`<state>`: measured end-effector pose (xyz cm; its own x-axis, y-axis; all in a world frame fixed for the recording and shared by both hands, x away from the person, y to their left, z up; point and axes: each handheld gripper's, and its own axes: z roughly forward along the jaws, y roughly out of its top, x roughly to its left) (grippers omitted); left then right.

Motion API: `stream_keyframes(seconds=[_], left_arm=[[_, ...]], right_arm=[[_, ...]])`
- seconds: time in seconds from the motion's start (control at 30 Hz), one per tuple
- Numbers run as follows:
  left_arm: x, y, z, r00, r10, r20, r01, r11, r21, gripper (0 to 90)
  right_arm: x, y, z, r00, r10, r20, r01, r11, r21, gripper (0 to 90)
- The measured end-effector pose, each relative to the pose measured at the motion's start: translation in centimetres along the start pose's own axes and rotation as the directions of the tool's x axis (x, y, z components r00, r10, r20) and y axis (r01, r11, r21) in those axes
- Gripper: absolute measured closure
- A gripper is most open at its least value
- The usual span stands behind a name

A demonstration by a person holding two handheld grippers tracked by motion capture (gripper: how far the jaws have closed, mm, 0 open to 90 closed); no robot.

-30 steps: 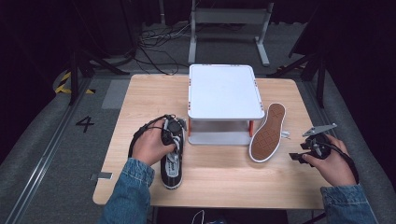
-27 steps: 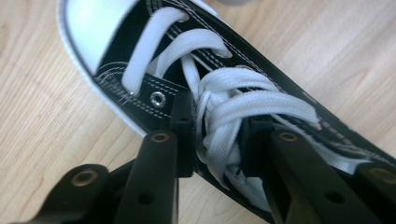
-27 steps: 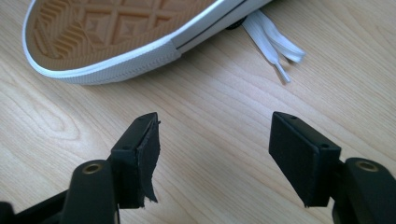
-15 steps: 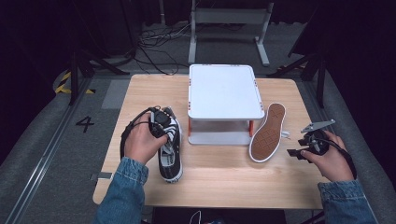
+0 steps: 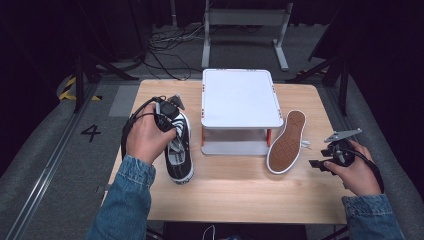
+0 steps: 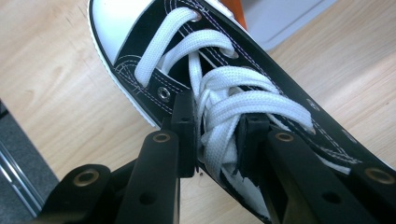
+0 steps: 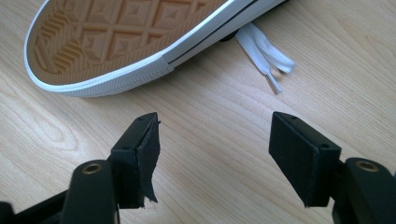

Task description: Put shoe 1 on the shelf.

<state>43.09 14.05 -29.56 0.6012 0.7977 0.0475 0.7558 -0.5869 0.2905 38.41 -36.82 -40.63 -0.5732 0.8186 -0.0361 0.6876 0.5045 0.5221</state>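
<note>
While closed on laces (image 6: 224,126), left tool (image 6: 215,135).

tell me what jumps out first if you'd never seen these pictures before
The black sneaker at the table's left, with the left tongs pinched on its white laces. Next, the second sneaker lying sole-up to the right of the white stand, the right tongs open just short of it.

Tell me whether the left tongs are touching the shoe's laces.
Touching. The left gripper view shows the left tongs shut on the white laces of the black shoe, both pads pressed against them.
</note>
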Motion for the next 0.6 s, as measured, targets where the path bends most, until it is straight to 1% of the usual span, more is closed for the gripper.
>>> stream_keyframes(seconds=[0.03,0.07,0.1,0.13,0.17,0.2,0.27,0.37,0.4,0.43,0.47,0.5,0.57,0.6], left_arm=[[0.0,0.4,-0.7,0.9999,0.002,-0.012,-0.002,1.0,-0.003,74.1],[0.0,0.4,-0.7,0.9999,0.002,-0.012,-0.002,1.0,-0.003,74.0],[0.0,0.9,-1.4,0.9998,0.0,-0.019,0.0,0.9999,-0.012,74.1],[0.0,1.1,-1.8,0.9997,0.0,-0.026,0.0,0.9999,-0.017,74.1],[0.1,1.3,-2.1,0.9996,0.003,-0.027,-0.004,0.9998,-0.022,74.0],[0.1,1.3,-2.1,0.9996,0.003,-0.027,-0.004,0.9998,-0.022,74.0],[0.1,1.7,-2.8,0.9995,0.004,-0.032,-0.006,0.9994,-0.035,74.0],[0.2,2.3,-3.8,0.9995,0.008,-0.03,-0.009,0.9986,-0.053,74.0],[0.3,2.5,-4.0,0.9995,0.008,-0.031,-0.01,0.9983,-0.058,74.0],[0.3,3.0,-4.6,0.9993,0.003,-0.037,-0.005,0.9973,-0.073,74.0],[0.3,3.3,-4.8,0.999,0.009,-0.043,-0.013,0.9971,-0.075,74.0],[0.3,3.3,-4.8,0.999,0.009,-0.043,-0.013,0.9971,-0.075,74.0],[0.3,3.9,-5.3,0.999,0.009,-0.044,-0.012,0.9965,-0.082,74.0],[0.3,4.6,-5.8,0.999,0.016,-0.042,-0.02,0.9954,-0.094,74.0]], right_arm=[[0.0,-0.2,0.0,1.0,0.004,0.003,-0.004,1.0,-0.001,34.6],[-0.1,-0.3,-0.1,1.0,0.006,0.007,-0.006,1.0,0.003,34.6],[-0.1,-0.4,-0.1,0.9999,0.009,0.006,-0.009,1.0,0.002,34.6],[-0.2,-0.5,-0.1,0.9999,0.009,0.013,-0.009,1.0,0.006,34.6],[-0.2,-0.6,-0.1,0.9998,0.015,0.012,-0.015,1.0,0.007,34.7],[-0.2,-0.7,-0.2,0.9998,0.019,0.008,-0.019,1.0,0.006,35.4],[-0.2,-0.8,-0.2,0.9998,0.019,0.009,-0.019,1.0,0.004,36.2],[-0.2,-1.1,-0.3,0.9999,0.009,-0.004,-0.009,1.0,0.0,39.9],[-0.2,-1.2,-0.2,0.9998,0.013,-0.012,-0.013,1.0,-0.007,40.3],[-0.1,-1.4,-0.2,0.9994,0.029,-0.019,-0.029,0.999,-0.018,40.8],[-0.1,-1.4,-0.2,0.9992,0.034,-0.021,-0.035,0.999,-0.02,41.0],[-0.1,-1.4,-0.2,0.9992,0.034,-0.021,-0.035,0.999,-0.02,41.0],[-0.2,-1.5,-0.3,0.999,0.041,-0.019,-0.042,0.999,-0.03,41.3],[-0.2,-1.7,-0.2,0.9989,0.042,-0.021,-0.043,0.998,-0.034,41.2]])
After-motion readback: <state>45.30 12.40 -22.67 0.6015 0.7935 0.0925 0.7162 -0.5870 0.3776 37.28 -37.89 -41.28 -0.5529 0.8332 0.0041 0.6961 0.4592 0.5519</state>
